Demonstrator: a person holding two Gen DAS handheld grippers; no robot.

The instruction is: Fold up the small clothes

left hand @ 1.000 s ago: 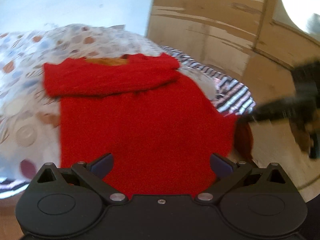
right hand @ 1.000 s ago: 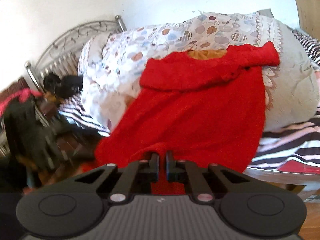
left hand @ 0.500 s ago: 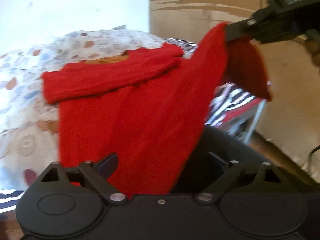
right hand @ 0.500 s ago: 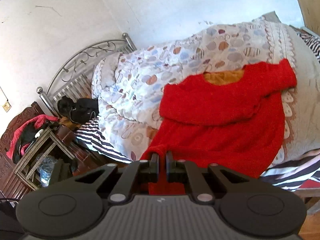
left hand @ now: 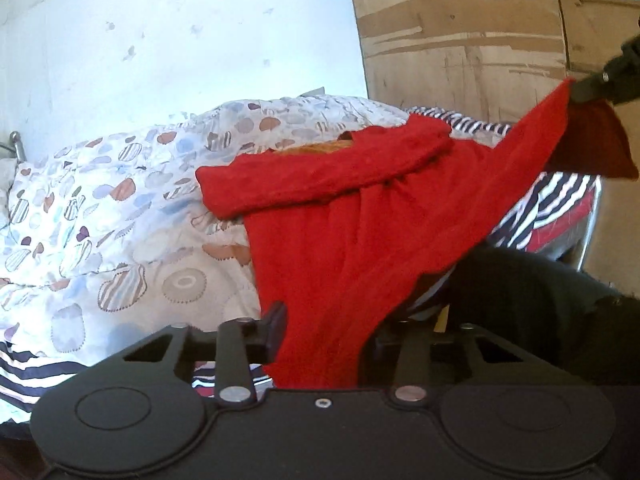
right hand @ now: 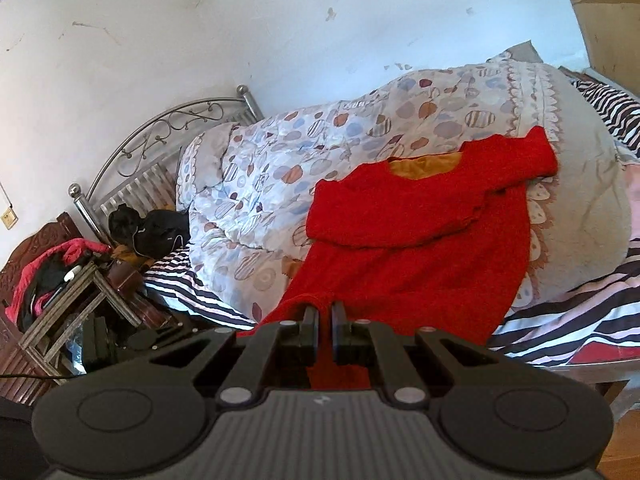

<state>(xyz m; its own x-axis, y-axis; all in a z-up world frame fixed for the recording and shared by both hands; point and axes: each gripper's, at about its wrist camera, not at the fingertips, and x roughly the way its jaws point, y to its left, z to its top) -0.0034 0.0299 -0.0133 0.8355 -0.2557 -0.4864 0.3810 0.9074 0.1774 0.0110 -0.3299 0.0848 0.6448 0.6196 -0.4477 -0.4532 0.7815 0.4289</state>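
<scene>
R gripper (right hand: 324,320) pinched the sweater (right hand: 420,248) hem. L gripper (left hand: 324,328) sat around the other corner; couldn't tell if clamped. I'd lift both evenly w/ hem taut.

Metal-framed bed (right hand: 160,132) under a striped sheet (right hand: 568,312), heaped with a white quilt (right hand: 304,160) patterned in spots and hearts. Spread over the quilt, a red sweater (right hand: 416,248), sleeves folded across the chest, lower hem lifted off the bed. Near the headboard, on the sheet, a dark bundle (right hand: 148,228).
</scene>
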